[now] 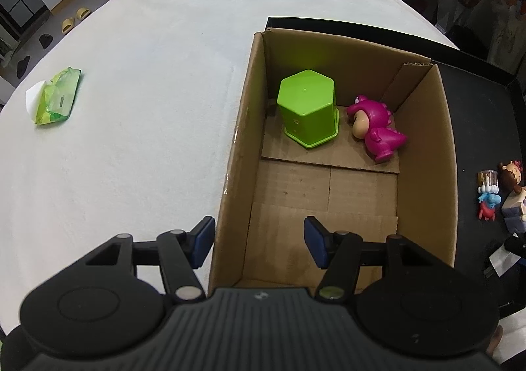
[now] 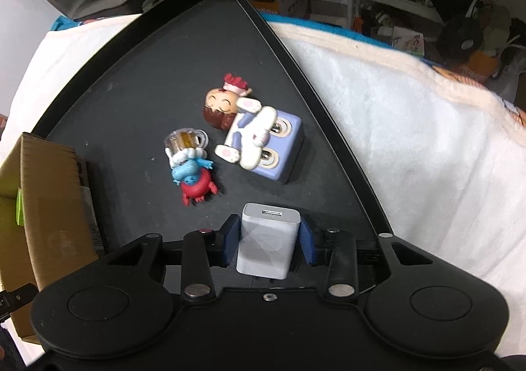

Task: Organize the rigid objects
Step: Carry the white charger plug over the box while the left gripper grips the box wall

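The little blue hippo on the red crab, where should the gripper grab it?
Probably around the round red crab body, coming straight down from above. The blue hippo toy lies flat on the black tray; its clear top looks bumpier and its legs thin, so they seem poorer holds.

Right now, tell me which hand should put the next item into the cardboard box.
Right. Its gripper is shut on the white charger, beside the cardboard box. The left gripper hangs open and empty over the box.

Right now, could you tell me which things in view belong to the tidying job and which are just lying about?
Job:
cardboard box
green cup, pink figure, both in the box
white charger in the right tongs
blue-and-red toy
doll on purple block
black tray

Lying about:
green wipes pack
white cloth
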`<state>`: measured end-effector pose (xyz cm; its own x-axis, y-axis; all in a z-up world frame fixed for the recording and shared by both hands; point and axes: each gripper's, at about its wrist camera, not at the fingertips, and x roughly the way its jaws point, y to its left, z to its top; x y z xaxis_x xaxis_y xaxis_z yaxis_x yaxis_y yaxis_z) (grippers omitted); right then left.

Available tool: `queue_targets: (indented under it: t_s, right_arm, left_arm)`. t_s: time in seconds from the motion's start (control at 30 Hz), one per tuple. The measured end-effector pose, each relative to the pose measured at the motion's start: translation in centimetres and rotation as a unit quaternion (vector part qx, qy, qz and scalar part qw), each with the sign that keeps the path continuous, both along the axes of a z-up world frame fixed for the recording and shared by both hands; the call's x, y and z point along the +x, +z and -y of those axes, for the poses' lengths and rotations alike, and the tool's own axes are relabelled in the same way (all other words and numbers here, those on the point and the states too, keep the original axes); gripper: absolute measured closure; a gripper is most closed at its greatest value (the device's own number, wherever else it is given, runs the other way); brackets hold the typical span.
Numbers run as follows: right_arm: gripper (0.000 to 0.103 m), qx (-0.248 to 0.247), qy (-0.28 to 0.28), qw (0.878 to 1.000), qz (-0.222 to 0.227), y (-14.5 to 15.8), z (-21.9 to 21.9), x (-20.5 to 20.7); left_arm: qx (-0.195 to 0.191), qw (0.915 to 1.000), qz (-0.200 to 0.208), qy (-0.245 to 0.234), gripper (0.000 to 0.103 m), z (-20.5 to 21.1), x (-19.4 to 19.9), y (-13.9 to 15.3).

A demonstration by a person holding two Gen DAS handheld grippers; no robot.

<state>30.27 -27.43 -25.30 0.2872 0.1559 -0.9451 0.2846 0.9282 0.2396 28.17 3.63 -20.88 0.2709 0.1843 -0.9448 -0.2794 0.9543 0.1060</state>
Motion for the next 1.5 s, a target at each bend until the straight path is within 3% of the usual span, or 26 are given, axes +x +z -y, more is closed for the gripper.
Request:
queue_targets:
  t_s: [0.77, 1.5]
  right_arm:
    - [0.066, -0.02, 0.051, 0.995, 0.078, 7.2, -4.7, 0.7]
    - [0.066, -0.024, 0.125, 0.983, 0.135, 13.2, -12.4, 2.3]
  left_arm:
    - [-0.045, 0.9986, 0.017, 0.02, 0.045, -3.1, -0.8, -0.2]
    - [-0.083, 0.9931, 0.077, 0.027, 0.049, -5.4, -1.1, 0.0]
